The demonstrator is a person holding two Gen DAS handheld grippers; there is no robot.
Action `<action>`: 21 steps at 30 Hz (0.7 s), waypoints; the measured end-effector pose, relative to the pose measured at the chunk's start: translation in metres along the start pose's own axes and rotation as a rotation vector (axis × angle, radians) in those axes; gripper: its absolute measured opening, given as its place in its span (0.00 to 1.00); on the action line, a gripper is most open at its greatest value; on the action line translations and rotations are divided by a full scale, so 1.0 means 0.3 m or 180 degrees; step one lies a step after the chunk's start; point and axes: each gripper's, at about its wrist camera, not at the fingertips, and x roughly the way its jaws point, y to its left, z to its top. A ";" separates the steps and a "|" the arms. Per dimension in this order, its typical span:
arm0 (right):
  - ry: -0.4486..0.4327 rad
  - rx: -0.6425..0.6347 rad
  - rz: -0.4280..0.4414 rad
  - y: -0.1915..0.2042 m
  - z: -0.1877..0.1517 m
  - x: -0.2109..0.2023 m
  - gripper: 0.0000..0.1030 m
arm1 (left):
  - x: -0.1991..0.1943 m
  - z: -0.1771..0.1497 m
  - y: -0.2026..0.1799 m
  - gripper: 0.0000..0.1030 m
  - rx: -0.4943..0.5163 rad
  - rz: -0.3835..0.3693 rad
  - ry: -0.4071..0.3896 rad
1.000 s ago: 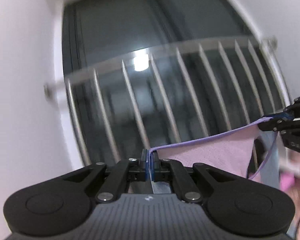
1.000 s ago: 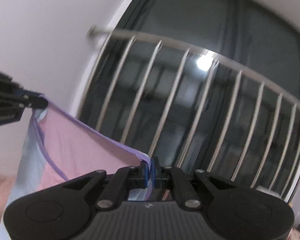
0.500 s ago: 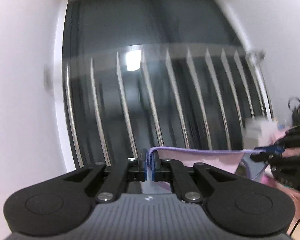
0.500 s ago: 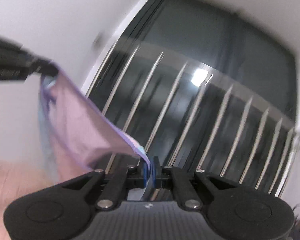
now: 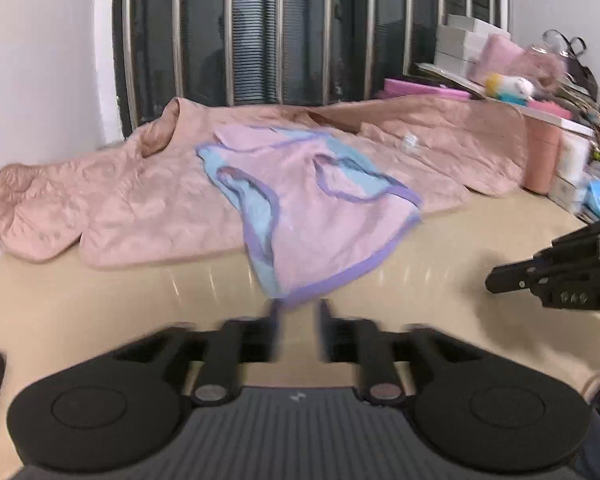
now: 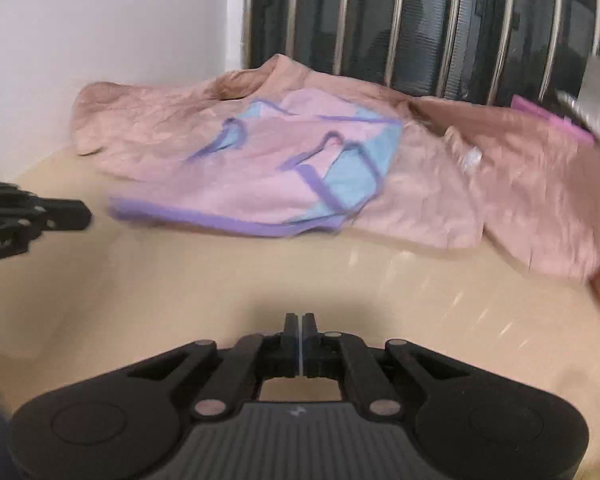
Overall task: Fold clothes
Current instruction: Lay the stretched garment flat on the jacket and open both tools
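Lying half on the table [image 5: 112, 304] and half on a quilted pink jacket [image 5: 132, 208], the small pink vest [image 5: 312, 220] with purple trim and pale blue lining is crumpled rather than spread flat, its near hem draped over the jacket's edge onto the beige surface. The left gripper [image 5: 296, 332] sits just short of that hem with its fingers apart and nothing between them; motion blur smears them, but the gap is plain. The right gripper [image 6: 301, 344] has its fingers pressed together on nothing, well back from the cloth.

The main risk is a fold started on a bad base. The vest rests on the jacket's uneven, slippery-looking quilting, so any crease made there would likely slide or come out skewed. A second risk is grabbing two garments at once: where the vest overlaps the jacket, a deep pinch could catch both layers and drag the jacket along. The armholes and neckline are twisted, showing blue lining, so a grip taken at a trim loop rather than at a true corner would probably leave the vest lopsided when lifted. The right gripper must also open before it can take hold; pushing in shut would merely shove the fabric. Clutter [image 5: 500, 76] at the far right is near enough to snag a wide swing.
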 end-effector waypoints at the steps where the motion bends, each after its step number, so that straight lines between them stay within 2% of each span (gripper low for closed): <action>1: -0.0031 0.0054 0.0115 -0.005 -0.014 -0.022 0.12 | -0.031 -0.003 -0.001 0.53 -0.0033 0.0015 -0.0048; 2: -0.0096 0.0078 0.0205 -0.011 -0.001 -0.046 0.27 | -0.058 0.006 0.008 0.54 -0.0122 -0.0064 -0.0131; 3: -0.0217 0.0066 0.0266 -0.023 0.031 -0.068 0.39 | -0.067 0.032 0.027 0.55 -0.0255 -0.0197 -0.0158; 5: -0.0440 0.0039 0.0321 -0.039 0.104 -0.080 0.41 | -0.051 0.089 0.054 0.57 -0.0433 -0.0383 -0.0211; 7: -0.0542 -0.0029 0.0284 -0.056 0.194 -0.021 0.38 | 0.024 0.155 0.054 0.56 -0.0343 -0.0245 -0.0213; 10: -0.0479 -0.0048 0.0132 -0.076 0.312 0.132 0.34 | 0.180 0.218 0.061 0.47 -0.0276 -0.0134 0.0015; 12: -0.0360 -0.0079 0.0137 -0.083 0.365 0.231 0.32 | 0.259 0.244 0.073 0.47 -0.0362 -0.0268 0.0160; 13: -0.0255 -0.0054 0.0157 -0.090 0.380 0.273 0.32 | 0.288 0.247 0.073 0.43 -0.0390 -0.0283 0.0227; 15: -0.0084 0.0000 0.0184 -0.103 0.387 0.340 0.29 | 0.338 0.246 0.071 0.20 -0.0411 -0.0289 0.0337; 16: -0.0027 0.0039 0.0185 -0.107 0.378 0.357 0.22 | 0.360 0.242 0.068 0.01 -0.0405 -0.0280 0.0380; 17: 0.0009 0.0077 0.0192 -0.110 0.363 0.365 0.04 | 0.370 0.237 0.066 0.00 -0.0416 -0.0281 0.0379; 21: -0.0117 0.0187 0.0150 -0.128 0.291 0.291 0.03 | 0.319 0.229 0.066 0.00 -0.0494 -0.0305 0.0255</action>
